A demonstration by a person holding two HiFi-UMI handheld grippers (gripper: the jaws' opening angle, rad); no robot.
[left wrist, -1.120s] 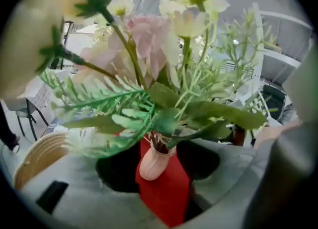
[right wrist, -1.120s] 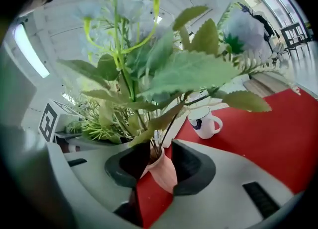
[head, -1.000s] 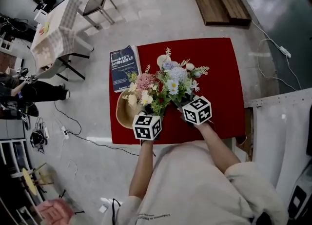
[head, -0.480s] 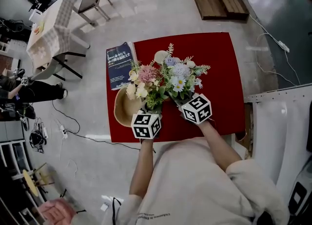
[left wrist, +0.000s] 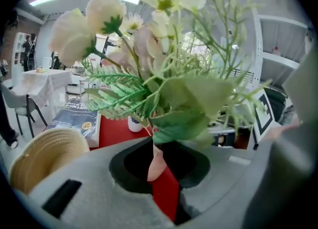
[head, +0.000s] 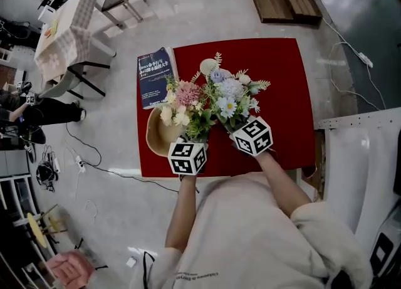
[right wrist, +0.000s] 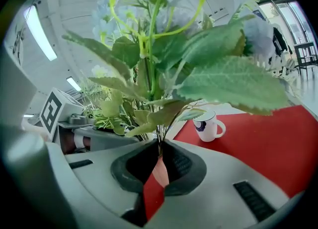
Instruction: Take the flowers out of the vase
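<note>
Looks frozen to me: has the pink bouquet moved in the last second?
No: the pink bouquet still overlaps the straw hat, near the blue book.

- Your head camera looks steeply down from well above onto the red worktop (head: 282, 93).
- Each gripper camera rides low and looks along its jaws, very close beneath the flowers (left wrist: 74, 34).
- Both gripper views share the white mug (right wrist: 208, 125) and the worktop.

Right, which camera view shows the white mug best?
The right gripper view: the mug stands whole on the red cloth, handle showing. The head view gives only a small top-down glimpse beside the flowers; the left gripper view, just its base under leaves.
</note>
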